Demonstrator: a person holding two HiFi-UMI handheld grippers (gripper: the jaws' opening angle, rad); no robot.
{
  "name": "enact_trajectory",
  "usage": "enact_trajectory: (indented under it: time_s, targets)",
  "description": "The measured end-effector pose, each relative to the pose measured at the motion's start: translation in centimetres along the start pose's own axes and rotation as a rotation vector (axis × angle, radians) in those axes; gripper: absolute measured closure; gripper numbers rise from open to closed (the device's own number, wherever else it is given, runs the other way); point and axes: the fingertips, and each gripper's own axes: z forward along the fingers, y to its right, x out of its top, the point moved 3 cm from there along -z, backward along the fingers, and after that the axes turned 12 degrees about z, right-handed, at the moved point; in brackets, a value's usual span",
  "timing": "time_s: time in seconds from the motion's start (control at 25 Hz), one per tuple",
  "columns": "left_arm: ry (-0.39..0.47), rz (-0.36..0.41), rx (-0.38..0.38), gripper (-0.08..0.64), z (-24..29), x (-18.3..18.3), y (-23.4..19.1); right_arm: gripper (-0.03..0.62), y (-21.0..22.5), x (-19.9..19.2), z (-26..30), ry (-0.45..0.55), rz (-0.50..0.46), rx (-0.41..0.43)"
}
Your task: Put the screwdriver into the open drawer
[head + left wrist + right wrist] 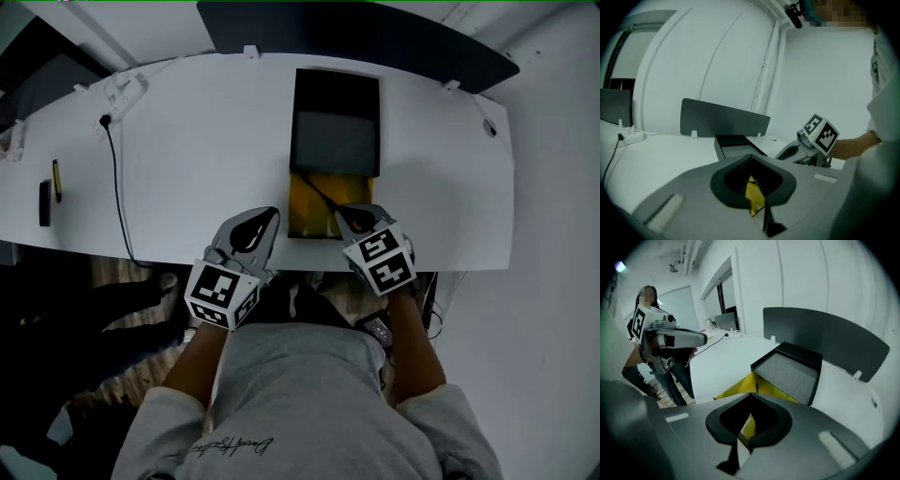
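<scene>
A black drawer unit (335, 122) stands mid-table with its yellow drawer (307, 202) pulled out toward me. A thin dark screwdriver (319, 192) lies slantwise inside the drawer. My right gripper (349, 217) hovers over the drawer's near right corner, shut, with nothing between its jaws; its own view looks down on the yellow drawer (740, 387) and the unit's grey top (790, 373). My left gripper (270, 217) sits just left of the drawer at the table's front edge. Its jaws meet at the tips and hold nothing, and the right gripper (794, 151) shows past them.
A black cable (117, 206) runs from a white power strip (122, 89) over the table's (206, 141) front edge on the left. Two small dark items (45, 202) lie at the far left. A dark partition panel (356, 33) lines the back.
</scene>
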Motion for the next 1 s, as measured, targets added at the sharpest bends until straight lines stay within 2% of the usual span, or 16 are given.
enact_trajectory:
  time_s: [0.32, 0.52, 1.0]
  targets:
    - [0.018, 0.003, -0.006, 0.558, -2.0, 1.4, 2.5, 0.578, -1.6, 0.4, -4.6, 0.136, 0.017, -0.002]
    - [0.022, 0.013, -0.003, 0.559, -3.2, 2.0, 3.5, 0.578, -2.2, 0.4, -7.1, 0.205, 0.067, 0.007]
    - [0.034, 0.051, 0.002, 0.560, -4.7, 3.2, 4.5, 0.578, -3.4, 0.4, -10.5, 0.318, 0.149, 0.040]
